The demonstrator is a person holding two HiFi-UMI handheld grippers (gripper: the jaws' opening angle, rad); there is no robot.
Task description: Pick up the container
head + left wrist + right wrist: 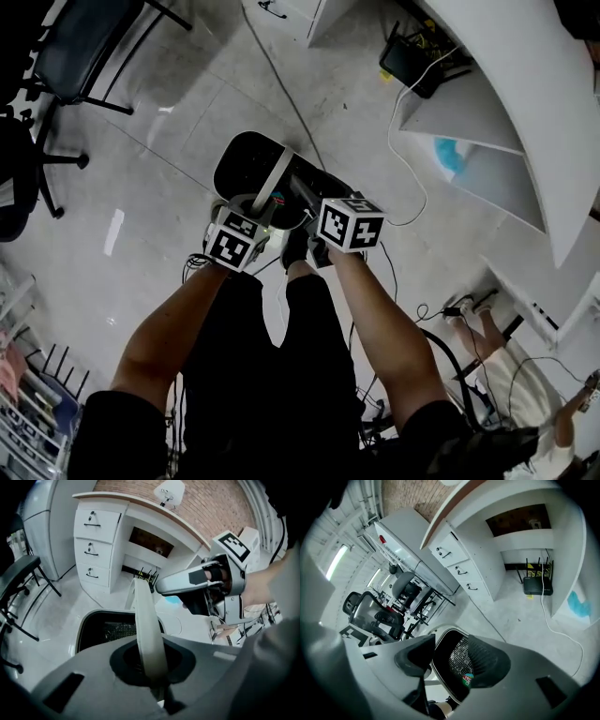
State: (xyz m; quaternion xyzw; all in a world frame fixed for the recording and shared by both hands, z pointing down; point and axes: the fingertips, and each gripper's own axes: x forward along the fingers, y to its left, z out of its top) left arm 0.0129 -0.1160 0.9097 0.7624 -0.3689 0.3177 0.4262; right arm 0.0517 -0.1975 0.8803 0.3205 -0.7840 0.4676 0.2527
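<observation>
A black mesh container (246, 161) with a white rim is over the grey floor just ahead of the person's feet. Its white strap handle (146, 630) rises from the rim into my left gripper (154, 667), which is shut on it. In the head view the left gripper (251, 208) is at the container's near edge, and my right gripper (309, 202) is beside it on the right. The right gripper (440, 660) stands open above the container's mouth (454, 658), with nothing between its jaws. Whether the container rests on the floor cannot be told.
A white curved desk (525, 84) with a drawer unit (96, 541) stands ahead. Under it lie a black router (412, 61), cables and something blue (448, 155). Black office chairs (56, 56) are at the left.
</observation>
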